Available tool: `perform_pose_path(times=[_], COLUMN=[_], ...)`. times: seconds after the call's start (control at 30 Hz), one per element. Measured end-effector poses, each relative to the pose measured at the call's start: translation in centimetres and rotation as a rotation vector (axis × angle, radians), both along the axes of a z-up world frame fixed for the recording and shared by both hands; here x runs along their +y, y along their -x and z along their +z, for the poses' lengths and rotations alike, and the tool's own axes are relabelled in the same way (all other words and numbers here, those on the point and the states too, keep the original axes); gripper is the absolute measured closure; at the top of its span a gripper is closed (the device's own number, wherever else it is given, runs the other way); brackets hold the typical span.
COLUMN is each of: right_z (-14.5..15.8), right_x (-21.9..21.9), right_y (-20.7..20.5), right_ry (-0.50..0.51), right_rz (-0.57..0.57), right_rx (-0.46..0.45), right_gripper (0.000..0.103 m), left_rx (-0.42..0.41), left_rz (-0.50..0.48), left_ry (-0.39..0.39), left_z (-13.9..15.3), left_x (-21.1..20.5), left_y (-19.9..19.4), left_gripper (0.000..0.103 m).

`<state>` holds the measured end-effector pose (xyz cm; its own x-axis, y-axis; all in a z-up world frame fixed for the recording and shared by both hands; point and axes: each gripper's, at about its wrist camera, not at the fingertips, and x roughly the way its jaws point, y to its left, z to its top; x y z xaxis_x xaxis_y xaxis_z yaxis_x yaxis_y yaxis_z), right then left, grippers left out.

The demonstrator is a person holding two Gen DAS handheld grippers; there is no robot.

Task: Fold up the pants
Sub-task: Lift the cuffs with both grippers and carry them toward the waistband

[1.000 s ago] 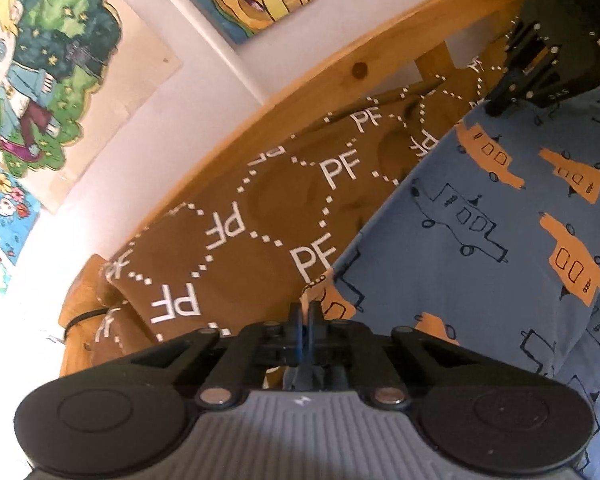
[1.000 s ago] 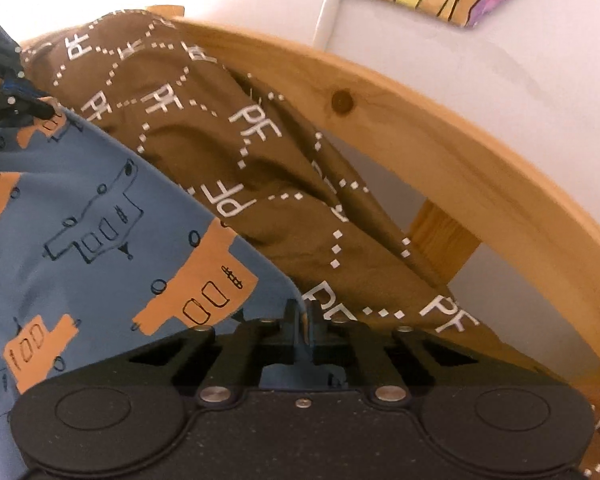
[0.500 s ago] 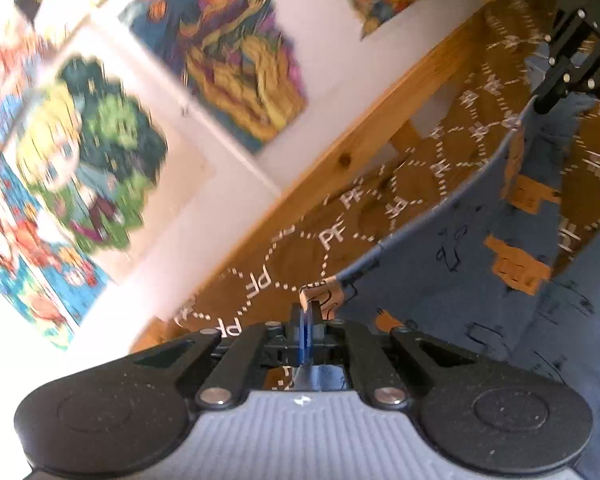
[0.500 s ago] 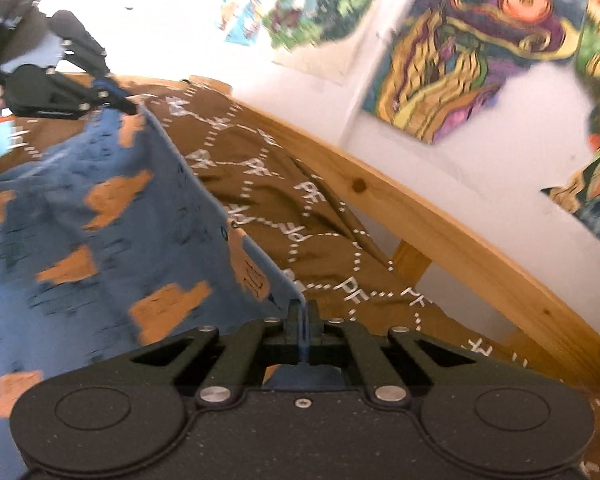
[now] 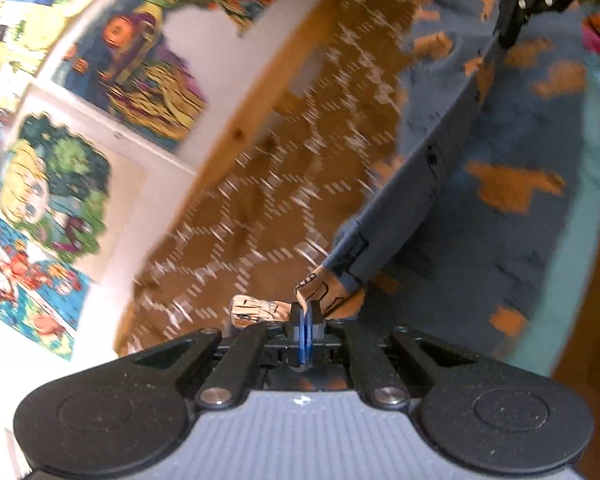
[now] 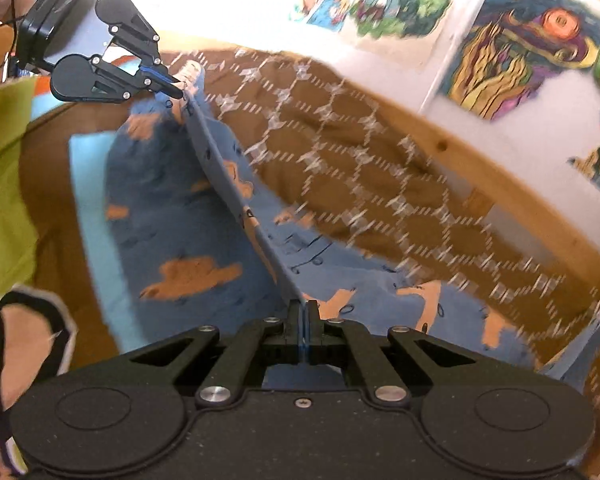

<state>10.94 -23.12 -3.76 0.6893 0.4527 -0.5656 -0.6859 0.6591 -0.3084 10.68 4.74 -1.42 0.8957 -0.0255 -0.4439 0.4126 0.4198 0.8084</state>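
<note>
Plainly, both sets of jaws were pinched fully together on cloth. The left gripper had a corner of the pants clamped between its blue-edged pads, a tan patch of the print folded over right at the nip. The right gripper was closed the same way on another point of the same edge, and between the two the hem ran as a taut, straight ridge, lifted clear of the rest of the garment.

Below that stretched edge the blue fabric, printed with orange and outlined vehicles, sagged and lay in loose folds across the brown bedspread with its white dashed hexagon pattern. A pale turquoise band, perhaps a waistband or lining, showed along the far side of the pants. Beyond ran the wooden bed rail, and above it a white wall hung with colourful posters. Both views were smeared with motion blur.

Judging by the drape, the pants were light, thin and entirely limp: they would hold no shape of their own and would follow whatever edge was carried. Grips at the corners or along a seam, with tension kept between them, seemed the sound place to hold. A thin knit of this kind could slip from a shallow pinch, or crease if the edge went slack.
</note>
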Motion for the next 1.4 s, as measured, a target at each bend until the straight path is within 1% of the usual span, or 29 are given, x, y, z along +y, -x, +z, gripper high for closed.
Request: perform_pose_path(times=[0.07,0.13,0.33,0.4,0.5,0.57,0.6,0.73,0.83,0.87,0.93,0.97,1.0,1.13,1.2,1.27,1.3,1.4], right_z=[-1.3,-2.2,-3.2,-3.3,-3.2,-3.2,-3.5,-4.5,-4.5,-4.6,-4.6,-4.6,-4.6,-4.4,-4.2,-4.2,-4.2,-4.6], right_x=[0.6,0.8,0.9,0.9,1.4,1.8,2.0,1.9,1.9,1.8,1.8,1.8,1.9,2.1,2.2,2.4,2.6,3.3], right_y=[0.9,1.6,2.3,2.4,3.5,3.9,4.0,3.9,3.9,3.8,3.7,3.7,3.8,4.2,4.5,4.8,4.9,5.3], right_ry=[0.006,-0.013,-0.058,-0.072,-0.046,-0.012,0.003,0.008,0.011,0.011,0.007,0.007,0.011,0.014,0.013,0.014,0.017,0.048], right_rz=[-0.012,-0.027,-0.067,-0.075,-0.057,-0.039,-0.033,-0.051,-0.051,-0.05,-0.049,-0.047,-0.046,-0.042,-0.033,-0.015,-0.005,0.02], right_rx=[0.011,0.031,0.047,0.055,0.041,0.026,0.029,0.046,0.035,0.034,0.04,0.041,0.037,0.032,0.033,0.038,0.04,0.035], right_gripper=[0.103,0.103,0.103,0.103,0.103,0.103,0.103,0.101,0.097,0.097,0.097,0.1,0.103,0.103,0.103,0.103,0.103,0.103], left_rx=[0.029,0.05,0.071,0.067,0.065,0.106,0.104,0.09,0.076,0.077,0.07,0.066,0.058,0.029,-0.009,-0.028,-0.026,0.014], left_rz=[0.012,0.019,0.043,0.032,0.007,0.01,0.012,0.024,0.023,0.023,0.021,0.02,0.016,-0.031,-0.054,-0.063,-0.064,-0.045], left_ry=[-0.018,-0.03,-0.036,-0.05,-0.096,-0.108,-0.109,-0.1,-0.128,-0.137,-0.142,-0.147,-0.157,-0.23,-0.282,-0.31,-0.318,-0.32], left_z=[-1.4,-2.1,-2.4,-2.4,-2.6,-3.0,-3.2,-3.3,-3.4,-3.5,-3.5,-3.5,-3.5,-3.3,-3.2,-3.1,-3.0,-3.6], left_x=[0.2,0.3,0.6,0.7,0.7,0.8,0.8,0.9,0.9,0.9,0.8,0.7,0.7,0.9,1.1,1.4,1.5,1.7], left_y=[0.3,0.7,1.1,1.6,2.0,2.0,2.1,2.3,2.3,2.3,2.3,2.3,2.4,3.0,3.3,3.3,3.2,2.8], left_gripper=[0.102,0.102,0.102,0.102,0.102,0.101,0.097,0.094,0.094,0.094,0.098,0.101,0.102,0.102,0.102,0.102,0.102,0.102])
